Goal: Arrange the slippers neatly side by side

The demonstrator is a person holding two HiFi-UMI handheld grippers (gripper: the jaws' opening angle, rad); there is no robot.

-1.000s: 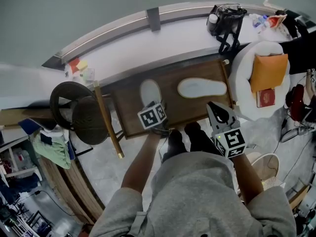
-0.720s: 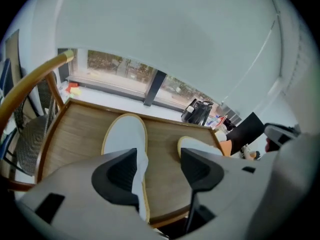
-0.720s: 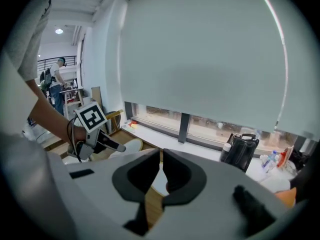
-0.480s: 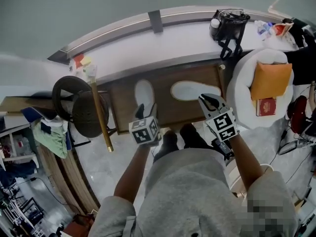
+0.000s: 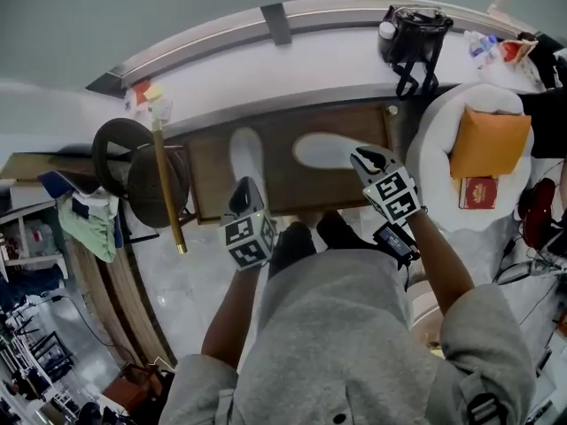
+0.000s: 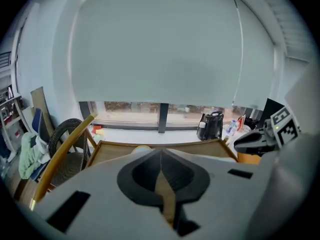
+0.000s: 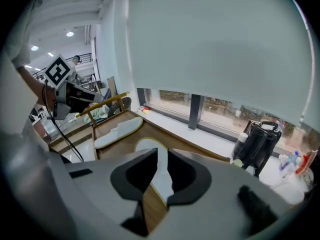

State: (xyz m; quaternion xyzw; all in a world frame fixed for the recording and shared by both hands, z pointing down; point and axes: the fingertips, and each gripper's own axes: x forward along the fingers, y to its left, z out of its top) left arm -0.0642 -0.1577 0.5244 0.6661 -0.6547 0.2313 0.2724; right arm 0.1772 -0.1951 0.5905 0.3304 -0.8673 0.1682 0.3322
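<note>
Two white slippers lie on the brown wooden table [image 5: 283,180]. The left slipper [image 5: 246,153] points away from me. The right slipper [image 5: 326,150] lies crosswise. My left gripper [image 5: 242,195] hangs over the table's near edge, just short of the left slipper. Its jaws have just been closing and now stand shut [image 6: 161,156] with nothing between them. My right gripper [image 5: 367,158] hovers at the right slipper's right end. Its jaws stand a little open [image 7: 162,156] and hold nothing, with the right slipper [image 7: 150,145] below them and the left slipper [image 7: 117,130] further off.
A black round stool [image 5: 133,180] and a gold-tipped wooden rod [image 5: 165,180] stand left of the table. A black bag [image 5: 410,32] sits on the white sill behind. At the right is a white round seat [image 5: 443,162] with an orange cushion [image 5: 487,133]. My feet [image 5: 306,242] are at the table's near edge.
My left gripper has drawn back from the left slipper toward me, risen and shut. My right gripper has moved forward and down to the right slipper's end.
</note>
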